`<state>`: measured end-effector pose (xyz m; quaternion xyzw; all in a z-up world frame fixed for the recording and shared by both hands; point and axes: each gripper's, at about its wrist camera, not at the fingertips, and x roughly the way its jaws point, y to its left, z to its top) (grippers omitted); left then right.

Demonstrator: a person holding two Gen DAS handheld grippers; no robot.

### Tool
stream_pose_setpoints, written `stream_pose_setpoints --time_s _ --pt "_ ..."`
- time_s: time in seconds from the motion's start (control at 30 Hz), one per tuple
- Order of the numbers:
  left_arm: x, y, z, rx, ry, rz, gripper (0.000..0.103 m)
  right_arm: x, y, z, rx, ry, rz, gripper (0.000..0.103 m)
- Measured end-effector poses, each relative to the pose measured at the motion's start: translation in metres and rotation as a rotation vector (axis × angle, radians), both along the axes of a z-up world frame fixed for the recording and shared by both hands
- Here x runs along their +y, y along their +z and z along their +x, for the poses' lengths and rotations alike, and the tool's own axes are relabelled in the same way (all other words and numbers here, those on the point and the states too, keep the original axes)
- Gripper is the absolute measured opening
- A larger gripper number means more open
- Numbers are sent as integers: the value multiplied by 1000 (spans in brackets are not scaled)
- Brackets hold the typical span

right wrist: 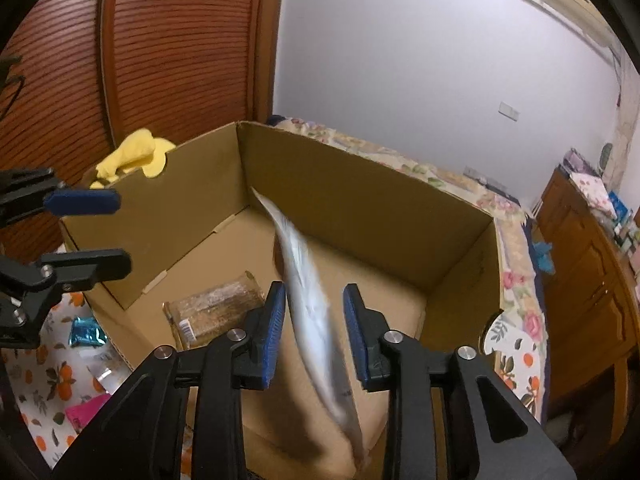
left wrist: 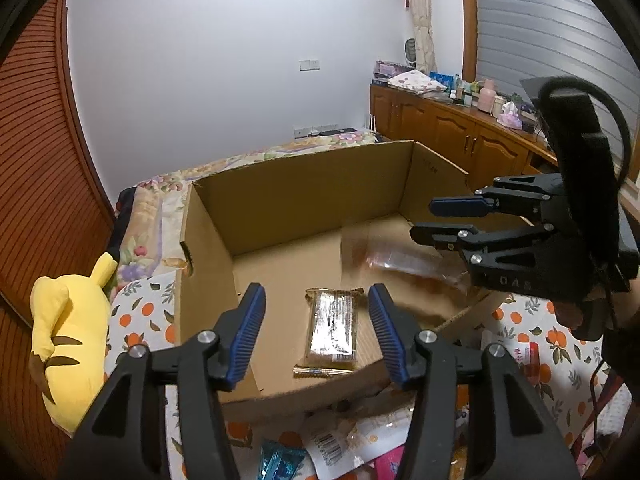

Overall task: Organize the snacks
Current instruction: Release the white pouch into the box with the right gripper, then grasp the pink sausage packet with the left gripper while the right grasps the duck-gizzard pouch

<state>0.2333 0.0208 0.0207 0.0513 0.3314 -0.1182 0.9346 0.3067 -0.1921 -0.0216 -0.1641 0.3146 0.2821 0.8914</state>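
We work over a cardboard box (left wrist: 224, 256) on a fruit-print bedspread (left wrist: 140, 316) in a bedroom. Our left gripper (left wrist: 317, 336) points down, gaping, above the biscuit pack (left wrist: 332, 330) lying lengthwise away from us. Our right gripper (right wrist: 314, 332) is parted around a blurred clear packet (right wrist: 308, 296), seemingly untouched.

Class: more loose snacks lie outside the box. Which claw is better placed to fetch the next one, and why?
Left, probably. The left claw is open and empty near the loose snacks outside the cardboard box. The right claw is over the box with a blurred white packet between its open fingers.
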Motion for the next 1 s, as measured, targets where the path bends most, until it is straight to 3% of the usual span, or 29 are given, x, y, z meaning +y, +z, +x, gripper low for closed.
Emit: stream_pose_setpoints --time_s 0.33,0.37,0.53,1.0 --pt "7 15 -47 -65 -22 -39 66 -33 25 -50 -48 18 117 35" --pt "8 15 -51 -72 -13 -41 73 -40 27 -59 -50 24 133 36" --pt "13 9 -70 -75 -4 -96 75 -57 28 -83 -53 13 159 45" --pt "-25 -48 -117 4 -43 -60 75 -87 -33 -120 27 -15 127 52"
